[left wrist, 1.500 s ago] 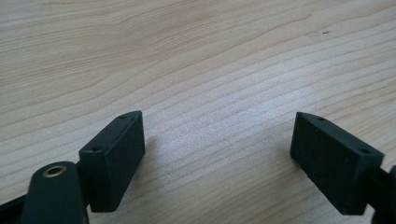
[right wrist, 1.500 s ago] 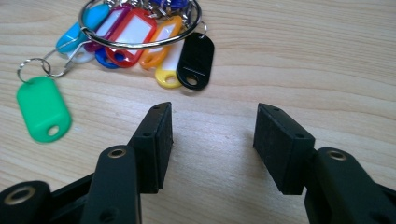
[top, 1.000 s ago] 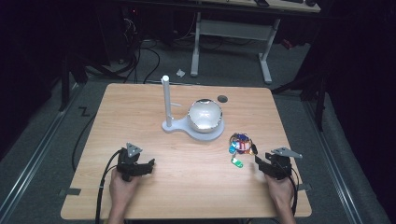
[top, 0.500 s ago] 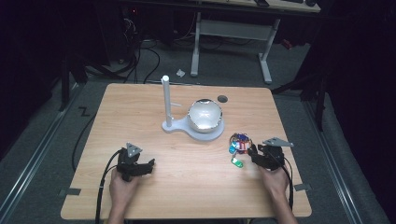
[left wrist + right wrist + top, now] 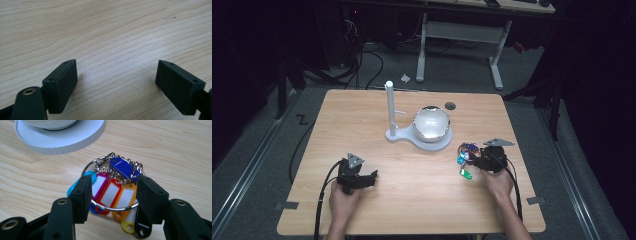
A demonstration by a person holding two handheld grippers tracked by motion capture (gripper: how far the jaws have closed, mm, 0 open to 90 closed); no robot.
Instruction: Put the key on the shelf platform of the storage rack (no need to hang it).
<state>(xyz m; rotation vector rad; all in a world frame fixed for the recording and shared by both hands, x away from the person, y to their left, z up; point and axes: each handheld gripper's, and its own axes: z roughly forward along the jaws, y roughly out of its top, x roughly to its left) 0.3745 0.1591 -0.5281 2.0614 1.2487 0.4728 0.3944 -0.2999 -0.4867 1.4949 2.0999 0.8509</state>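
A bunch of coloured key tags on a metal ring (image 5: 467, 151) lies on the wooden table (image 5: 412, 210), right of centre, with a green tag (image 5: 466, 174) lying just nearer to me. My right gripper (image 5: 473, 161) is low over the bunch. In the right gripper view the ring of tags (image 5: 122, 167) lies between the two black pads (image 5: 82, 195) of the right gripper (image 5: 113, 192), which stand apart from it. Those jaws have just been opening a little wider. My left gripper (image 5: 371, 177) rests at the front left, and in its own view the left gripper (image 5: 116, 75) is open over bare wood.
A white stand with a round base (image 5: 432, 142), an upright post (image 5: 389, 105) and a shiny dome (image 5: 431, 122) sits at mid-table, just behind the key tags; its base (image 5: 62, 140) is close ahead of the right jaws. A dark cable hole (image 5: 450, 105) lies behind it.
My right gripper has moved left and forward from the table's right side until its jaws straddle the bunch of key tags. The left gripper has stayed put.
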